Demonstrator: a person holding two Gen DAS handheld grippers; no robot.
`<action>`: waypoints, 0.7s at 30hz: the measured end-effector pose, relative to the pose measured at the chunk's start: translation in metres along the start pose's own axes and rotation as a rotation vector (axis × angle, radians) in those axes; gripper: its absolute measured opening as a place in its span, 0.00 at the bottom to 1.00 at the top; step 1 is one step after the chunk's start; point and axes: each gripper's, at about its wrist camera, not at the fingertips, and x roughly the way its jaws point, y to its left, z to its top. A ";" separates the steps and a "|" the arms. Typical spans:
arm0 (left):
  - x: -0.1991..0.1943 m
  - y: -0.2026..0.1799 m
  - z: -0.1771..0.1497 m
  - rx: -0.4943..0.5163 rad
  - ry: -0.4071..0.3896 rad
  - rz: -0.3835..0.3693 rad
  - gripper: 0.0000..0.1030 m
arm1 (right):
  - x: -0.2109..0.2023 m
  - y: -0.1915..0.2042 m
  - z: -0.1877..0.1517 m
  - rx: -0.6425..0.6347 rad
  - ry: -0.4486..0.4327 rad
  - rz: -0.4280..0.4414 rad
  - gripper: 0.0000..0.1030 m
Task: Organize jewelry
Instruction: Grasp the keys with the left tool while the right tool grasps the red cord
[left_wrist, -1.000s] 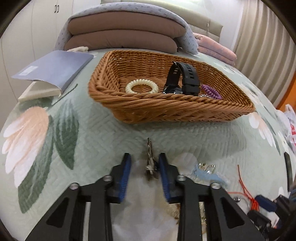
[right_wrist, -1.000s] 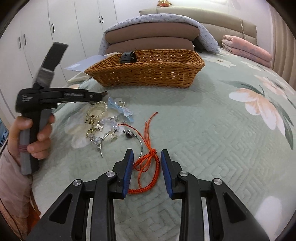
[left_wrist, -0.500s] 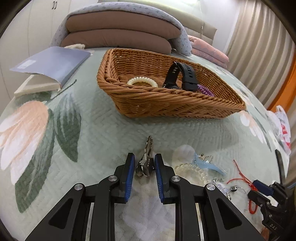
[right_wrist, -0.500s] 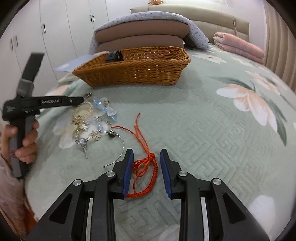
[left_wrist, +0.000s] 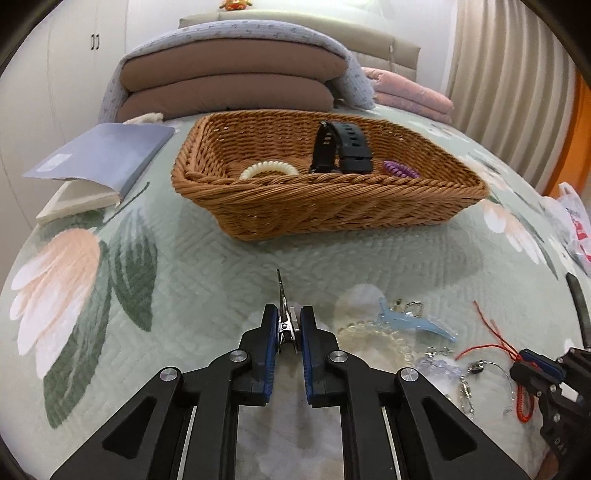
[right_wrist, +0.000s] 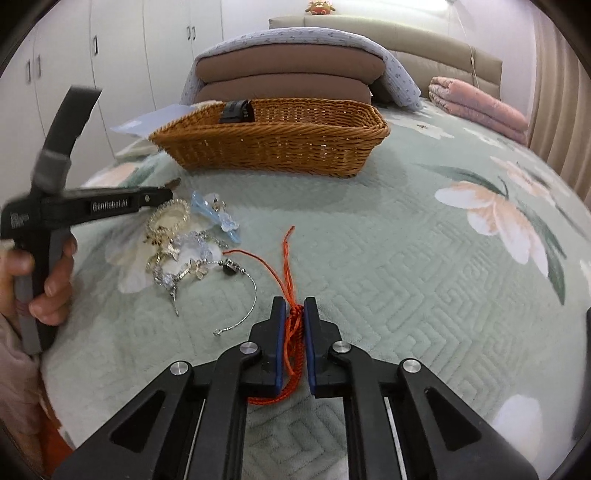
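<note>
My left gripper (left_wrist: 289, 318) is shut on a silver metal hair clip (left_wrist: 283, 312) and holds it just above the bed, short of the wicker basket (left_wrist: 325, 206). The basket holds a black watch (left_wrist: 341, 152), a cream coil hair tie (left_wrist: 268, 170) and a purple coil hair tie (left_wrist: 400, 169). My right gripper (right_wrist: 294, 312) is shut on a red braided cord bracelet (right_wrist: 291, 332) lying on the bedspread. A pile of jewelry (right_wrist: 181, 251) lies left of it: a blue hair claw (right_wrist: 214, 218), a clear bead bracelet (left_wrist: 376, 332), a silver bangle (right_wrist: 240, 306).
A blue booklet (left_wrist: 99, 155) on a white book lies left of the basket. Stacked brown cushions (left_wrist: 229, 88) and pink folded blankets (right_wrist: 480, 103) are behind it. A plastic bag (left_wrist: 572, 229) sits at the bed's right edge.
Both grippers have closed: the left on the metal hair clip, the right on the red cord bracelet. The left gripper has lifted the clip slightly.
</note>
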 end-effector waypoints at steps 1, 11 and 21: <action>-0.001 -0.001 -0.001 0.005 -0.008 -0.006 0.12 | -0.001 -0.003 0.000 0.013 -0.003 0.014 0.11; -0.028 -0.001 0.001 -0.001 -0.123 -0.056 0.12 | -0.033 -0.017 0.019 0.079 -0.118 0.073 0.11; -0.067 -0.007 0.046 0.000 -0.255 -0.075 0.12 | -0.064 -0.012 0.109 0.022 -0.307 0.078 0.10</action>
